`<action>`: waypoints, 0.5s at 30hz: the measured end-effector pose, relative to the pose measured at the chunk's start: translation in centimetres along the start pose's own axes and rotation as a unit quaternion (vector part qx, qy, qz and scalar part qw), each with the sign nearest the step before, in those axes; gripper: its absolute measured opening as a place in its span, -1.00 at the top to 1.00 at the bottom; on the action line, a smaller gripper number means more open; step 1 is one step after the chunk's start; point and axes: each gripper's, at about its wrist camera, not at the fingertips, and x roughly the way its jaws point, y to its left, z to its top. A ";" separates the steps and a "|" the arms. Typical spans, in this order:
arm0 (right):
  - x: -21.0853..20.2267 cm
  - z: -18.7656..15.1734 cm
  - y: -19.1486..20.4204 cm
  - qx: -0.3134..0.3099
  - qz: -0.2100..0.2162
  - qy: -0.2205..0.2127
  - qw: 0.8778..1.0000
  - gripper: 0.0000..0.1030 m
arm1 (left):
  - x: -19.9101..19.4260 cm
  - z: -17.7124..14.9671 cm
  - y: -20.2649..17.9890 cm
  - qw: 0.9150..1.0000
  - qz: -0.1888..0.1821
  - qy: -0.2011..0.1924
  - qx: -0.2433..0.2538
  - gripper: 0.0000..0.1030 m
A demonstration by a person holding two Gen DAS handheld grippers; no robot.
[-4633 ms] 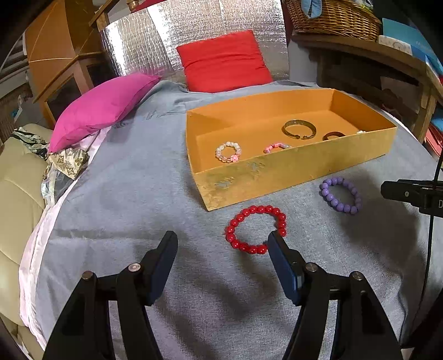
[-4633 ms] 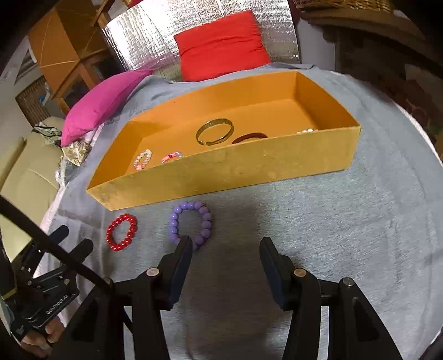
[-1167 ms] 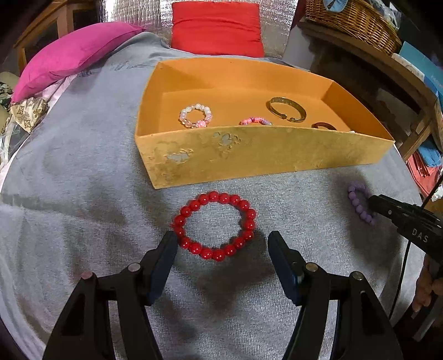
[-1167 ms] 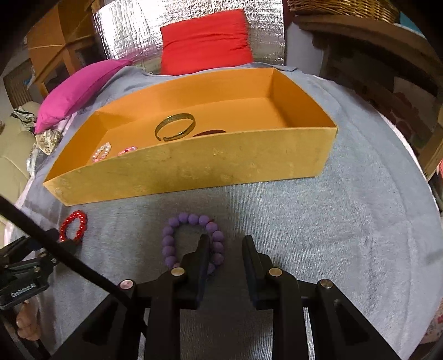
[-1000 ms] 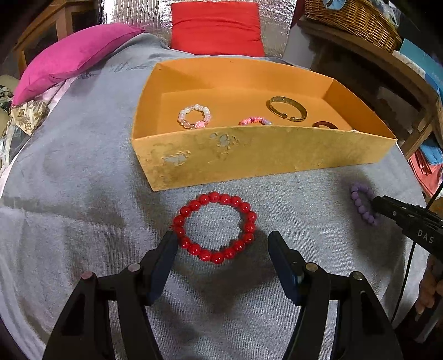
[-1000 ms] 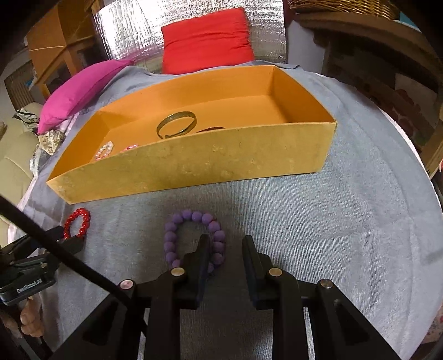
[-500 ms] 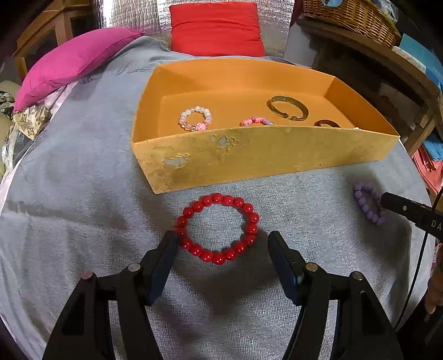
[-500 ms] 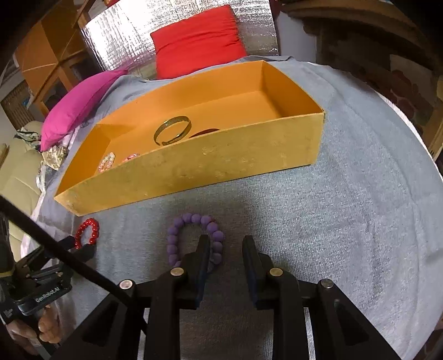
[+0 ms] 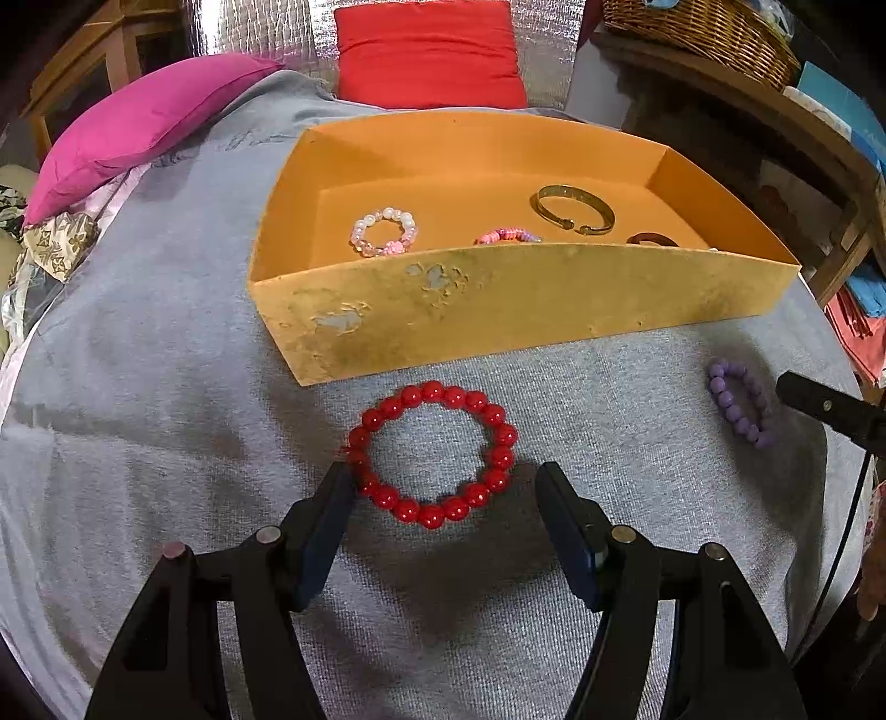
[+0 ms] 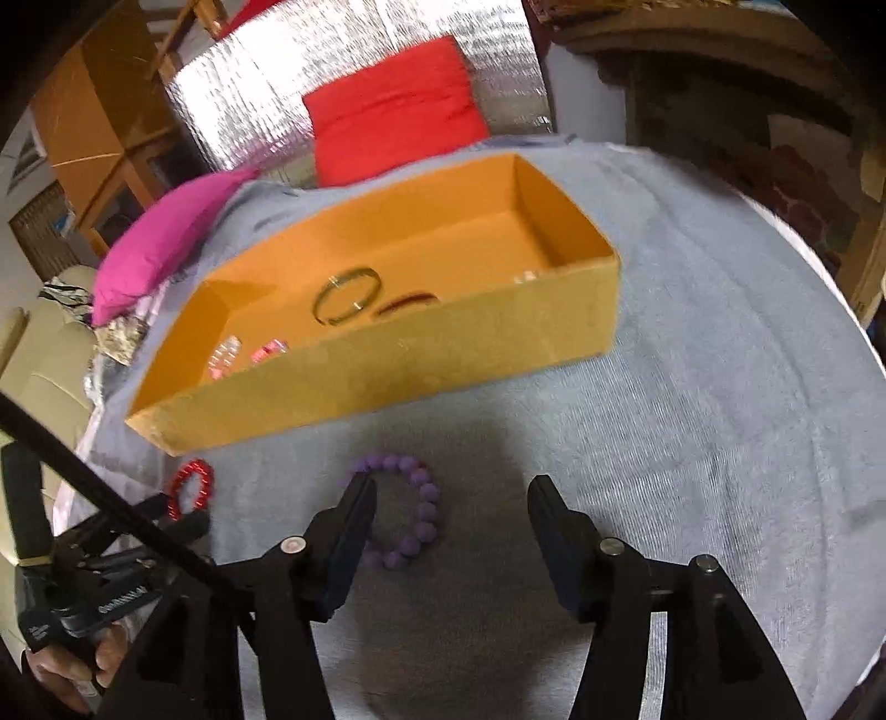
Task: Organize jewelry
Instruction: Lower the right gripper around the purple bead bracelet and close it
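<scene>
A red bead bracelet [image 9: 434, 454] lies on the grey cloth in front of the orange box [image 9: 498, 299]. My left gripper [image 9: 446, 487] is open just behind it, the left finger [image 9: 326, 515] touching its beads. A purple bead bracelet [image 10: 407, 512] lies on the cloth; it also shows in the left wrist view [image 9: 739, 401]. My right gripper [image 10: 451, 504] is open, with the bracelet between its fingers near the left one. The box [image 10: 387, 360] holds a brass bangle [image 9: 573, 209], a pearl bracelet [image 9: 385, 232], a pink bracelet [image 9: 506, 236] and a dark bangle [image 9: 650, 240].
A magenta pillow [image 9: 144, 127] and a red pillow [image 9: 429, 52] lie behind the box. A wooden shelf with a wicker basket [image 9: 703, 33] stands at the right. A patterned cloth [image 9: 55, 243] and a cream sofa edge are at the left.
My right gripper has opened from nearly shut and tilted, the purple bracelet staying on the cloth. My left gripper has edged closer to the red bracelet.
</scene>
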 end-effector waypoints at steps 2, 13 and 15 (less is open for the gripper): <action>0.3 0.0 -0.4 0.004 0.001 0.007 1.000 0.01 | 0.0 0.0 0.0 1.000 0.000 0.000 0.000 -0.33; -0.1 -0.3 -0.5 -0.003 -0.003 -0.001 1.000 0.23 | -0.2 -0.2 -0.3 0.999 -0.047 -0.006 -0.015 -0.28; -0.1 -0.3 -0.7 -0.001 -0.002 0.001 1.000 0.23 | -0.2 -0.2 -0.3 0.998 -0.061 -0.007 -0.018 -0.10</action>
